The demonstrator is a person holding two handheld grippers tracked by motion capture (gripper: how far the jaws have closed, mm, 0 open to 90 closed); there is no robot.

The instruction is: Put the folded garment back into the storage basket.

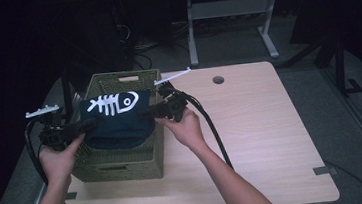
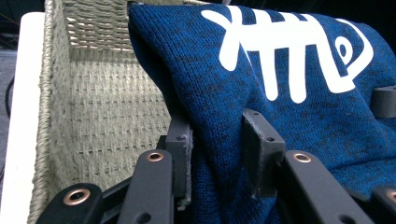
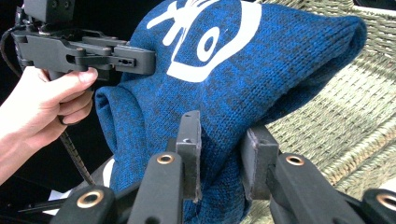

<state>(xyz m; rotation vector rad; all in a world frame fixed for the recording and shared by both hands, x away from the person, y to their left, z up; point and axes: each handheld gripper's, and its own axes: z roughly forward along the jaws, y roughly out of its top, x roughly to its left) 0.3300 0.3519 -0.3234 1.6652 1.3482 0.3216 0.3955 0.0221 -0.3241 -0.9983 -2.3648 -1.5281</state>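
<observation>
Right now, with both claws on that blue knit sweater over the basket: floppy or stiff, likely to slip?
Probably floppy: the blue knit sweater sags between the left claw and right claw above the woven basket. Slip seems unlikely: the coarse knit bunches between the pads. Likely light, since pinched edges carry it.

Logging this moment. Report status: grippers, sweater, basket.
Left gripper and right gripper both shut on folded blue sweater. Sweater held over woven basket, fishbone print up. Nothing in the way.

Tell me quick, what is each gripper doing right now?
Left gripper: jaws shut on the blue sweater.
Right gripper: jaws shut on the same sweater, over the basket.
</observation>
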